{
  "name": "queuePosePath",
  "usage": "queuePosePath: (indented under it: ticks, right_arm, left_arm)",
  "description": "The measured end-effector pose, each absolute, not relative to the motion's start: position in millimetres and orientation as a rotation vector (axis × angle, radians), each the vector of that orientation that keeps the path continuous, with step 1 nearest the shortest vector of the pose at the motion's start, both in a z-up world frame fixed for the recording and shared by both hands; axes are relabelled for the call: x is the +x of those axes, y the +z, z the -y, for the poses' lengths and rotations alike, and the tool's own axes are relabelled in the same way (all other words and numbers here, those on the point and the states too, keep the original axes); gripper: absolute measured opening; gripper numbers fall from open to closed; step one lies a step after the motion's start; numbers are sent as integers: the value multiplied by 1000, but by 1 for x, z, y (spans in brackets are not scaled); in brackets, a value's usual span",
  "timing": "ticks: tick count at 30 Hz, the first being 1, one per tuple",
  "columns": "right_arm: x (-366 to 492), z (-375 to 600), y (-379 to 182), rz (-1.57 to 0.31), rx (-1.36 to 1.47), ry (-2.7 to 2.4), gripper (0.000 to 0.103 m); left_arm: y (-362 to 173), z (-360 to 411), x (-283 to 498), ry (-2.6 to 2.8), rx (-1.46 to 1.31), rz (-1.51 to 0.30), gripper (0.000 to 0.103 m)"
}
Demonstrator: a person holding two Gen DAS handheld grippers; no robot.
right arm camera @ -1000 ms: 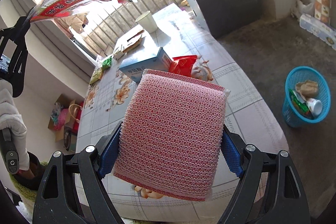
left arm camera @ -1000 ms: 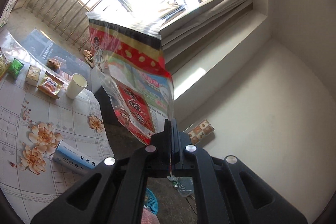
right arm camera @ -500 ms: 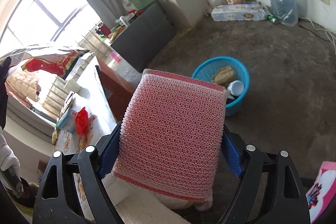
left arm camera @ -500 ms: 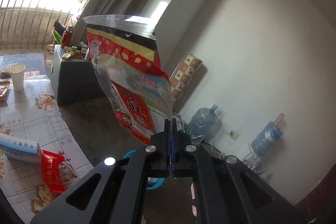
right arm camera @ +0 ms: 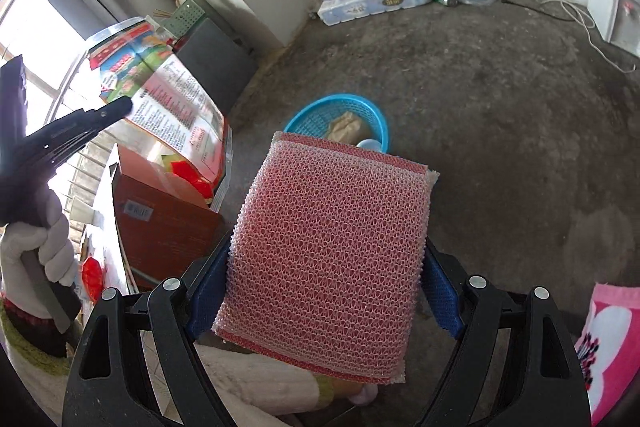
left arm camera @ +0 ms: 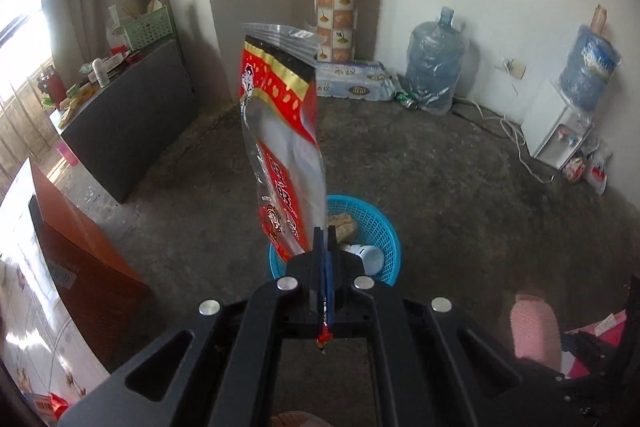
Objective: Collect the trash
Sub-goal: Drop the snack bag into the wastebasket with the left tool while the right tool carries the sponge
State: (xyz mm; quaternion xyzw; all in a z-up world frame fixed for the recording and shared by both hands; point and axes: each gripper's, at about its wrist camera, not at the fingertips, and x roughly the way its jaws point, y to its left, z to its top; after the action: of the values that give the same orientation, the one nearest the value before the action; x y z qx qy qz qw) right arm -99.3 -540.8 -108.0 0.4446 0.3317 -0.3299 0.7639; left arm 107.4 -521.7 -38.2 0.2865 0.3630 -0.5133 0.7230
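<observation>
My left gripper (left arm camera: 325, 247) is shut on the bottom corner of a red and clear snack bag (left arm camera: 282, 147), which stands up over the blue trash basket (left arm camera: 384, 231) on the floor. In the right wrist view the same bag (right arm camera: 160, 95) hangs at the left, pinched by the left gripper (right arm camera: 124, 105) in a white-gloved hand (right arm camera: 40, 247). My right gripper (right arm camera: 326, 267) is shut on a pink mesh scouring sponge (right arm camera: 326, 259), its blue pads pressing both sides. The blue basket (right arm camera: 308, 115) shows just beyond the sponge, holding a tan wrapper and a white cup.
A brown cabinet (right arm camera: 160, 211) and a table with a flowered cloth (left arm camera: 24, 307) stand to the left. A dark counter (left arm camera: 128, 123), water jugs (left arm camera: 434, 67), a pack of tissue rolls (left arm camera: 356, 83) and a water dispenser (left arm camera: 560, 131) line the far wall. The floor is bare concrete.
Both grippers swung away from the table toward the floor. The blue basket now lies right under the snack bag and just beyond the sponge. Both grips are unchanged.
</observation>
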Motion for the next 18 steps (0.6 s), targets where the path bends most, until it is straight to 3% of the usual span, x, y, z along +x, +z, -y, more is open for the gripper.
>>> queuePosePath:
  ticks: [8,10,12,18]
  right_arm:
    - [-102,557,-135,-755,1021,-748,79]
    - [-104,558,-139,-768,1026,-756,79]
    - [-106,559,-141,-777,1032,-765,79]
    - [-104,568,-148,-785,1046,-771,79]
  left_arm:
    - [-158,622,110,-1088,814,-912,1]
    - [-185,636,113,-1088,818,-996,8]
    - [-207,645,118,-1068,819,-1124,31]
    - [-200,632,149,-1040,611,-1283,43]
